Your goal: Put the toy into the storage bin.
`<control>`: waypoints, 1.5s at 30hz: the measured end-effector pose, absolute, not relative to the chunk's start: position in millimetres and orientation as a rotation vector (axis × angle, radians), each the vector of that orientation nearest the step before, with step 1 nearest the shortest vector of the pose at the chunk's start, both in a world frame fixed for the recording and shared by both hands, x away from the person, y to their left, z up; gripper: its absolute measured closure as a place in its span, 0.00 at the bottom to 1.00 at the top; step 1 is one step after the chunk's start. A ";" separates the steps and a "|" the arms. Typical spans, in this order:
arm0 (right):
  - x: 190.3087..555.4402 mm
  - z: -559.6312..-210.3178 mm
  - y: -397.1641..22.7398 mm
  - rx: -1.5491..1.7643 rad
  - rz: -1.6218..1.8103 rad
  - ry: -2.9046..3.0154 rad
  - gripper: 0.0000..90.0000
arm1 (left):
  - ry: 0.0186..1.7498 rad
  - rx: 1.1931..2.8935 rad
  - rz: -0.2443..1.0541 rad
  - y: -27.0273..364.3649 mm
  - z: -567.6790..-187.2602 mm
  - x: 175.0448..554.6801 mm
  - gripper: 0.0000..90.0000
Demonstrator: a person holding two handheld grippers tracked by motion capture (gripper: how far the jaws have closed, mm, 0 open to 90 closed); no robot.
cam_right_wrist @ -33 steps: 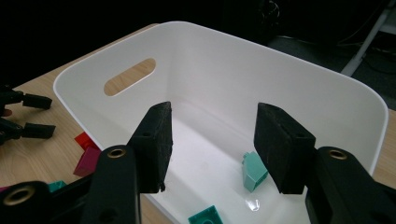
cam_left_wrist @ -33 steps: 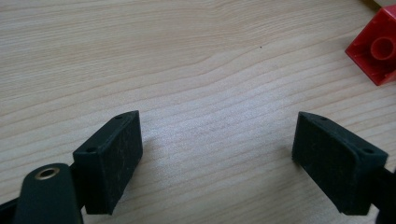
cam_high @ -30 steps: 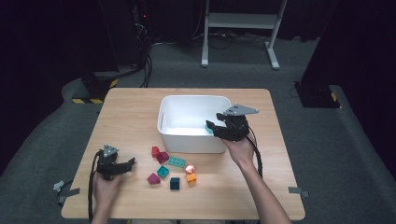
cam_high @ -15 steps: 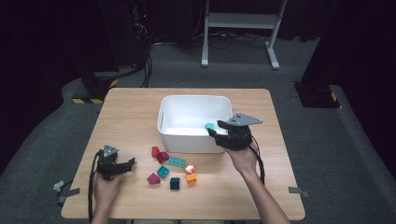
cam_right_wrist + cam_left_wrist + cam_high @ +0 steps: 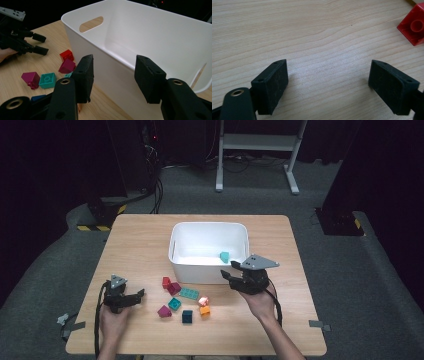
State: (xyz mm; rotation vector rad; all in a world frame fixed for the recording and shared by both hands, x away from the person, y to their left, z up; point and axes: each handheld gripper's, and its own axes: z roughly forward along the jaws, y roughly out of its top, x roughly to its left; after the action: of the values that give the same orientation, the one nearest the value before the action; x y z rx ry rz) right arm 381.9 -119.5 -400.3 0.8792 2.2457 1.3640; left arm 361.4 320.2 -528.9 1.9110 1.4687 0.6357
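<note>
Your right hand-held gripper hangs released and empty at the white bin's near right corner, jaws just closing; teal block lies inside. Your left hand-held gripper rests released on the surface.

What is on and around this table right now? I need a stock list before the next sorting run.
Bin: one, white, middle of the table, with handle slots.
Block in the bin: one, teal, on the bin floor near its right side.
Loose blocks: eight in front of the bin; red, two magenta, two teal, dark teal, orange, and a pinkish one too glary to name surely.
Table: one, light wood.
Frame: one, white metal, on the floor behind the table.
Cables: several, black, floor at back left.
Left gripper: black, jaws open and empty, resting on the table left of the blocks.
Right gripper: black, jaws apart and empty, at the bin's front right corner.
</note>
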 end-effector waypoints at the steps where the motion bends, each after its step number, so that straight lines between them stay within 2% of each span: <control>1: 379.6 -402.4 -119.0 0.881 1.361 2.249 0.55 | 1.470 1.909 0.634 320.1 -529.0 361.3 0.18; 36: 339.4 -479.4 -95.1 0.955 1.395 2.376 0.55 | 1.470 1.910 0.634 320.1 -528.9 361.3 0.18; 45: 334.8 -491.9 -88.4 0.965 1.396 2.386 0.51 | 1.469 1.911 0.634 320.1 -529.0 361.3 0.18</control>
State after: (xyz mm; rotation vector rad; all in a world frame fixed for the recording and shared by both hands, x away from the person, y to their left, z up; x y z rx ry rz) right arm 334.8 -88.4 -491.9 0.9652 2.3858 1.3963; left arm 361.3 320.1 -529.0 1.9105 1.4688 0.6338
